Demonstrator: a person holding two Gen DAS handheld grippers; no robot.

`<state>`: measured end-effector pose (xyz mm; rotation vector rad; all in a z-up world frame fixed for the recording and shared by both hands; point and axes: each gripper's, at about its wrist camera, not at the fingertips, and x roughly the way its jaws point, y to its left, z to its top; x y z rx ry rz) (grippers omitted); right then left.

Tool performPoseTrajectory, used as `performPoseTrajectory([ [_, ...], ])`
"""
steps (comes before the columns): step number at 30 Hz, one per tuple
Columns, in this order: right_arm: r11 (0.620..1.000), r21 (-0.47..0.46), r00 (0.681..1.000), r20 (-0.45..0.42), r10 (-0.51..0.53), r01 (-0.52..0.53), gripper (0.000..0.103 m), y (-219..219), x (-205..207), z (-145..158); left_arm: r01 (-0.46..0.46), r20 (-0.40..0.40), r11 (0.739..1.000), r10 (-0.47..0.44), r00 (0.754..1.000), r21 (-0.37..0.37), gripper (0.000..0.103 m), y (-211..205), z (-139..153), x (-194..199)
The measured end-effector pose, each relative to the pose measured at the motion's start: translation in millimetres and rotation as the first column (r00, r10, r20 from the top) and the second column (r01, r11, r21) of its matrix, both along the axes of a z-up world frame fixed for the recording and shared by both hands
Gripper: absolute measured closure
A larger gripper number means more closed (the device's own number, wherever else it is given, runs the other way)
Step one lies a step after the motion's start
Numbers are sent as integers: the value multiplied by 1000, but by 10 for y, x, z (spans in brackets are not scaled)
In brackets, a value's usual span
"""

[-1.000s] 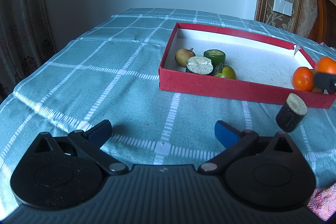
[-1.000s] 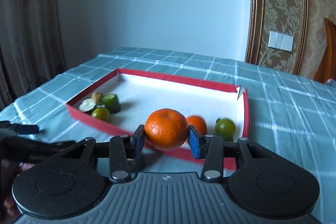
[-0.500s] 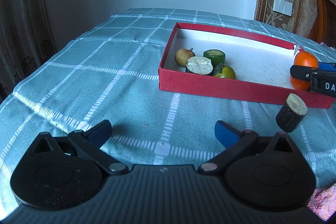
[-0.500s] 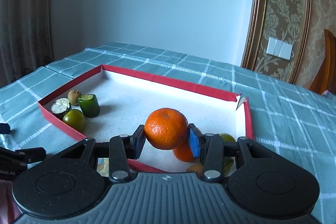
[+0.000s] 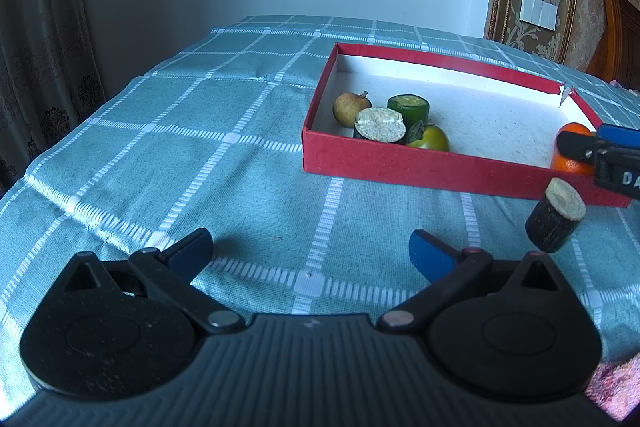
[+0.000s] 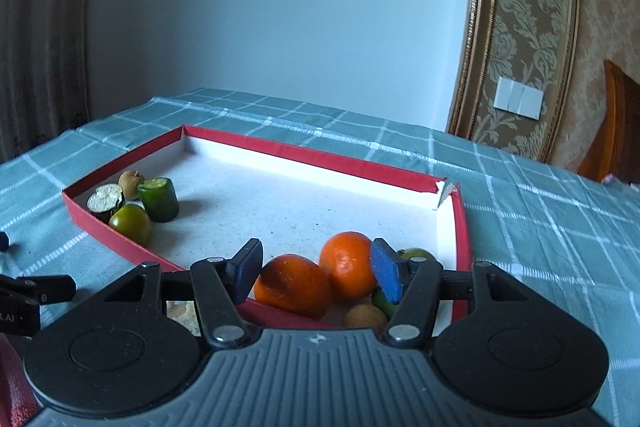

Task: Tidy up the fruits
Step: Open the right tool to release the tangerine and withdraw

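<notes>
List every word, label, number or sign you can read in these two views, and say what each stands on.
"DA", white letters cut off by the picture's edge, on the right gripper in the left wrist view.
"LAI", white letters with the start cut off, on the left gripper in the right wrist view.
A small embossed mark on each gripper's grey housing: a logo, not readable as text.
Nothing readable on the box or fruit.

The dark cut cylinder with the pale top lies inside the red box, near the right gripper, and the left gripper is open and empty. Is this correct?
Not quite. The dark cut cylinder stands outside the red box, on the checked tablecloth before its near wall, as the left wrist view shows. It is near the right gripper, and the left gripper is open and empty.
</notes>
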<state>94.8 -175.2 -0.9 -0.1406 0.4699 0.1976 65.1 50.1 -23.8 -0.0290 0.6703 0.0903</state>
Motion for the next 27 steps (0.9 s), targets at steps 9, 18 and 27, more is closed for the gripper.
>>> performPoseTrajectory([
  [9,980,198,999,-39,-27,34,36,-476,-451,160,0,0,1000,0,1000,0,0,0,2,0],
  [18,967,175,971,-181,-155,187,27,-802,-798,-168,0,0,1000,0,1000,0,0,-1,5,0],
  [27,970,37,945,-236,-226,241,0,-711,-706,-240,-2,0,1000,2,1000,8,0,-11,15,2],
])
